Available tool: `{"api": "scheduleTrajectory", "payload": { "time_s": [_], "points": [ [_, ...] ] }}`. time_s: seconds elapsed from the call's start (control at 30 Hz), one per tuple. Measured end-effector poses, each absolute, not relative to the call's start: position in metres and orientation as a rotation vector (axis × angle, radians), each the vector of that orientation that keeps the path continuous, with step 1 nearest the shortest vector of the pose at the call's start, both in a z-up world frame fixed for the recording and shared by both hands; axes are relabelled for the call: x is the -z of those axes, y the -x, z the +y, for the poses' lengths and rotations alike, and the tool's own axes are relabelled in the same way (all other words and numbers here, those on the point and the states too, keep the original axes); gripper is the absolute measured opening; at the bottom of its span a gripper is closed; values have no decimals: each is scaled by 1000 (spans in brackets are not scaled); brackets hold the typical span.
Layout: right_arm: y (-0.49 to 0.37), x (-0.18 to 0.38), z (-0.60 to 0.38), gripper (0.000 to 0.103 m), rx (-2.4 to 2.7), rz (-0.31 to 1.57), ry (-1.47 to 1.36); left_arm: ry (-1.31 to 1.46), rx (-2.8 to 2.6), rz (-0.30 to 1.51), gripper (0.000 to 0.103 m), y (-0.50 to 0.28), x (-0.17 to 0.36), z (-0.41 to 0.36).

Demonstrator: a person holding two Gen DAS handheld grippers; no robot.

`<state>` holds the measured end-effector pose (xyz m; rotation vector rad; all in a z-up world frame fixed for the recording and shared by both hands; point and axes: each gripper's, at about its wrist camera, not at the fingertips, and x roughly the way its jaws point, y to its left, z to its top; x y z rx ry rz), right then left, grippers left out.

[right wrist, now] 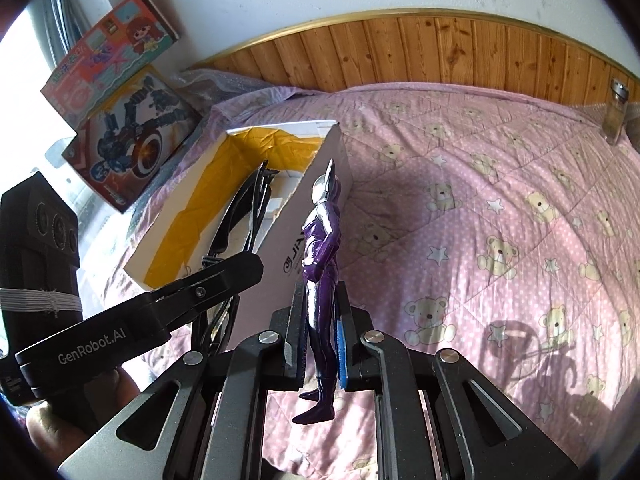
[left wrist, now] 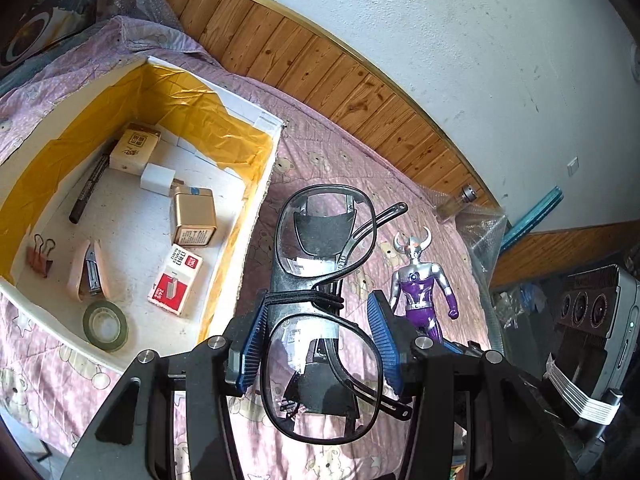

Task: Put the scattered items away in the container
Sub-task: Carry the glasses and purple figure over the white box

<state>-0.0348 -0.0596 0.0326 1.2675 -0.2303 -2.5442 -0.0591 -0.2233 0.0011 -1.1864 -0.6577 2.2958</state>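
In the left wrist view, our left gripper [left wrist: 320, 322] clamps the black glasses [left wrist: 320, 280] at frame centre, right of the box [left wrist: 256, 216]; in the right wrist view, our right gripper [right wrist: 320, 344] grips the purple figure [right wrist: 322, 264] upright, centre frame, beside the box's right wall.

Home bedroom: teddy-bear quilted bed [right wrist: 500, 184]

- I read "GenRobot.AI" in pale letters on the black arm of the left gripper [right wrist: 224, 276], seen from the right wrist;
- the red-and-white staple box [left wrist: 175, 279] inside the container [left wrist: 256, 200] shows "24/6"; its other print is too small for me;
- the container's white outer wall carries dark letters, roughly "JiX", partly hidden.
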Motion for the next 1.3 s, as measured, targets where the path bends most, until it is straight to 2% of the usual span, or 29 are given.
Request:
{"api": "scheduleTrajectory", "payload": {
  "time_s": [0.73,1.3],
  "points": [
    [75,-81,-123,12,2459,38,-1140,1155,-2358,-833,50,80,-24,-276],
    [118,-81,-170,12,2297,295,-1114,1261,-2428,-1076,50,94,-6,-323]
  ]
}}
